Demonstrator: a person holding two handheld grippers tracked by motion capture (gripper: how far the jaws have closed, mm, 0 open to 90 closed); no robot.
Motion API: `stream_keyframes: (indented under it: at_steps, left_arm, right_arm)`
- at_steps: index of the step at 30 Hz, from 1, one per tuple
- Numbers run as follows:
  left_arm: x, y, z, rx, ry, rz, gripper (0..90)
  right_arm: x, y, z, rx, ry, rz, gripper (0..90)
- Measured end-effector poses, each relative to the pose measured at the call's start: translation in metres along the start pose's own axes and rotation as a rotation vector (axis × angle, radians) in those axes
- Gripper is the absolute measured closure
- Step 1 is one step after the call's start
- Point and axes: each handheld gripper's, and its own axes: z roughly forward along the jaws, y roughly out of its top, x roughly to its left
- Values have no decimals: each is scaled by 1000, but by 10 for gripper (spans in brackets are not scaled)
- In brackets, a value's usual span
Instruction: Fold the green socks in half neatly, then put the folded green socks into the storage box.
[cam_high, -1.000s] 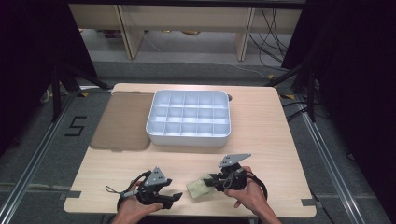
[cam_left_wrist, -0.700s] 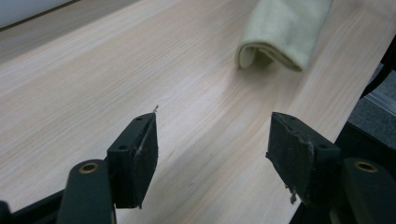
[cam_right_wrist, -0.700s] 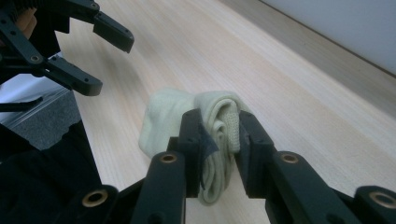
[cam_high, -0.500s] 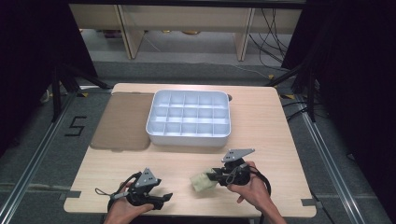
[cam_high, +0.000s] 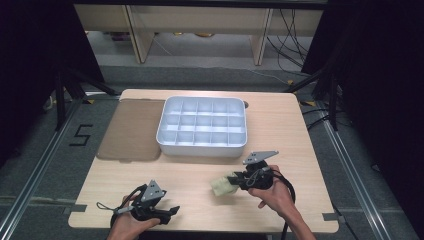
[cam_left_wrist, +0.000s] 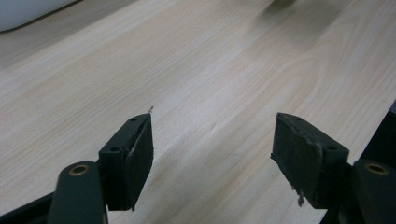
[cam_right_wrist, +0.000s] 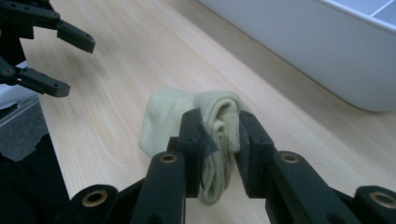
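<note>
Rolled sock (cam_right_wrist: 205, 126), pale yellow-green, soft ribbed knit

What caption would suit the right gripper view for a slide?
The right gripper pinches a folded pale-green sock above the wooden table, beside a white compartment tray.

A pale yellow-green rolled sock (cam_right_wrist: 205, 135), soft ribbed knit, folded into a thick bundle; pinched between two black jaws at its folded end; its rounded end sticks out beyond them; held over the light wooden table (cam_high: 200, 180), in front of a white compartment tray (cam_high: 202, 127)
</note>
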Motion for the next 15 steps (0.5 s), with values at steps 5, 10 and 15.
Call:
stream_keyframes:
  at_steps: [5,10,15]
  left_arm:
    - [0,0,0,4,0,17,277]
    - [2,0,-1,11,5,24,267]
    - [1,0,0,8,16,24,257]
  right_arm:
    - [-9,6,-6,-8,-35,8,743]
    - [-16,13,-14,4,-55,16,743]
    - [-21,19,-16,-12,-69,18,742]
